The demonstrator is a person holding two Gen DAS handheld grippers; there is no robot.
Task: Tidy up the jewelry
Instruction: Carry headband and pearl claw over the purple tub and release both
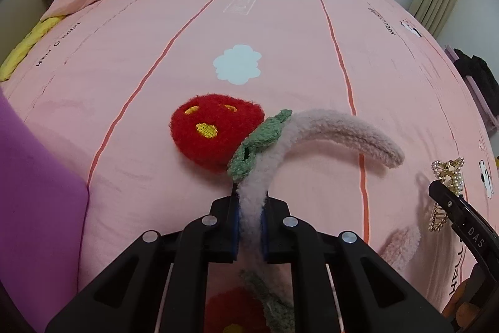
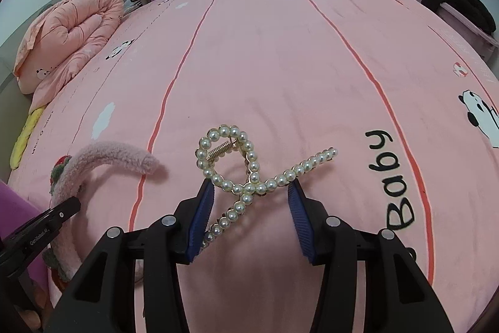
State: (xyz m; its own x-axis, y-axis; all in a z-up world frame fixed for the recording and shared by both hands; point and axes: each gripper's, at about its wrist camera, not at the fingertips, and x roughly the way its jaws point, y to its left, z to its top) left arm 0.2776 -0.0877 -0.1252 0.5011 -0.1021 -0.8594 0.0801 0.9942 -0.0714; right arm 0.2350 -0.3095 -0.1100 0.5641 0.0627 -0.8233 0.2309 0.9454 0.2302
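1. The left gripper [image 1: 249, 217] is clamped narrow on the pink fuzzy band of the headband [image 1: 315, 133]. It grips mid-arc, probably so both ends hang balanced, with the red strawberry [image 1: 215, 133] just off the bed sheet [image 1: 280, 21].
2. The right gripper [image 2: 251, 208] stands half-wide around the pearl hair claw [image 2: 237, 170]. The crossing of the claw's loop and arms sits between the blue pads [image 2: 202, 214], apparently pinched across its width and carried above the sheet; contact on the right pad is not sure.
3. Both pieces hang over the near part of the bed, the purple box [image 1: 37, 192] at its near left corner being a likely place for them.
4. The left view shows the strawberry's face; the right view shows only its edge.
5. The right view shows the claw's spring and pearls; the left view shows it edge-on.
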